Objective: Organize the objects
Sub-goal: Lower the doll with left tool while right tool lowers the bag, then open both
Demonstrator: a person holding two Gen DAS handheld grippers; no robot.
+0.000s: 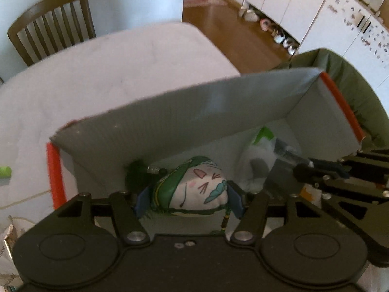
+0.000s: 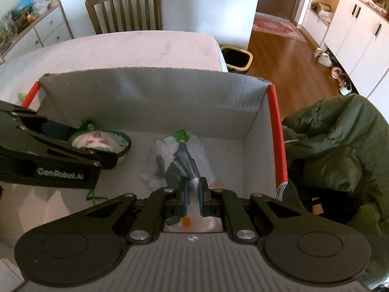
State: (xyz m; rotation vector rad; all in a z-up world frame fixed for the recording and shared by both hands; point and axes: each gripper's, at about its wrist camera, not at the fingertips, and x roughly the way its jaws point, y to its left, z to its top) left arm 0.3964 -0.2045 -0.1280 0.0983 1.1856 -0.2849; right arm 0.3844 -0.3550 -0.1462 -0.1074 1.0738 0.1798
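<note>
A grey cardboard box [image 1: 184, 112] with red-edged sides stands on the white table. Inside it, my left gripper [image 1: 188, 200] is shut on a round white-and-green plush toy [image 1: 201, 189] with a drawn face; the toy [image 2: 102, 141] also shows low at the box's left in the right wrist view. My right gripper [image 2: 193, 194] is shut on a white plastic packet [image 2: 182, 160] with green and grey print, which lies on the box floor. The right gripper [image 1: 316, 170] reaches in from the right in the left wrist view, beside the packet [image 1: 262, 155].
A wooden chair [image 2: 126, 9] stands behind the white table [image 2: 121, 51]. A green jacket [image 2: 340, 141] lies right of the box. A black bin [image 2: 235, 58] sits on the wooden floor past the table's corner. A small green object [image 1: 4, 172] rests on the table left of the box.
</note>
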